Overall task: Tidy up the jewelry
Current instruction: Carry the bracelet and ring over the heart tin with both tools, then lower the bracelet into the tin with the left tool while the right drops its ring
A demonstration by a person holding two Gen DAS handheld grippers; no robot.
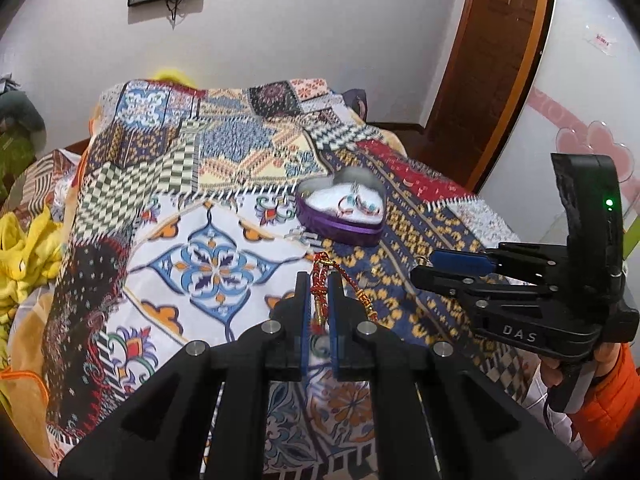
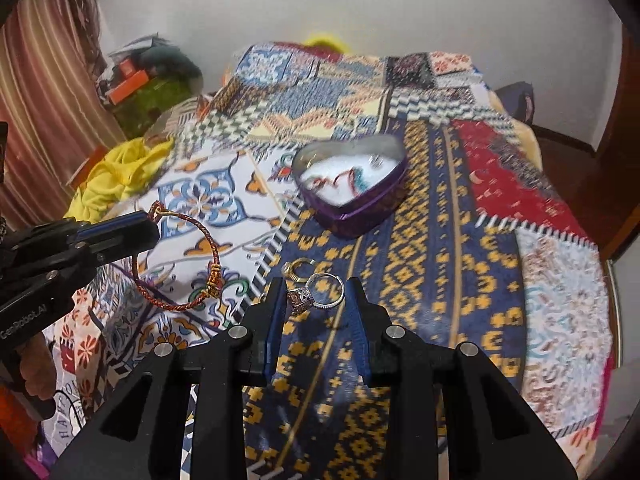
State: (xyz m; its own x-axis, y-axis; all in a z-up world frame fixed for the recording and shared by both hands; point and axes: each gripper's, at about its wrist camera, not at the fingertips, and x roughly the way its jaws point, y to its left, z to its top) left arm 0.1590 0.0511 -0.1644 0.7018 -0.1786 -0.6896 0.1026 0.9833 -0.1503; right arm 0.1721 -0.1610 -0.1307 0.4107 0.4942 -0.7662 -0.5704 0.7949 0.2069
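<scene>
A purple heart-shaped tin (image 1: 348,227) (image 2: 352,216) with white lining stands on the patterned cloth and holds several small jewelry pieces. My left gripper (image 1: 320,280) (image 2: 154,222) is shut on a red and gold braided bracelet (image 1: 320,272) (image 2: 200,264), held above the cloth. My right gripper (image 2: 316,286) (image 1: 424,270) is open around a silver ring (image 2: 316,294) lying on the cloth. A gold ring (image 2: 298,268) lies just beyond the silver one, toward the tin.
The patchwork cloth (image 2: 440,240) covers a bed. Yellow fabric (image 2: 120,176) is bunched at the left edge. A wooden door (image 1: 492,60) and a white wall stand at the right. Clutter (image 2: 136,80) sits far left.
</scene>
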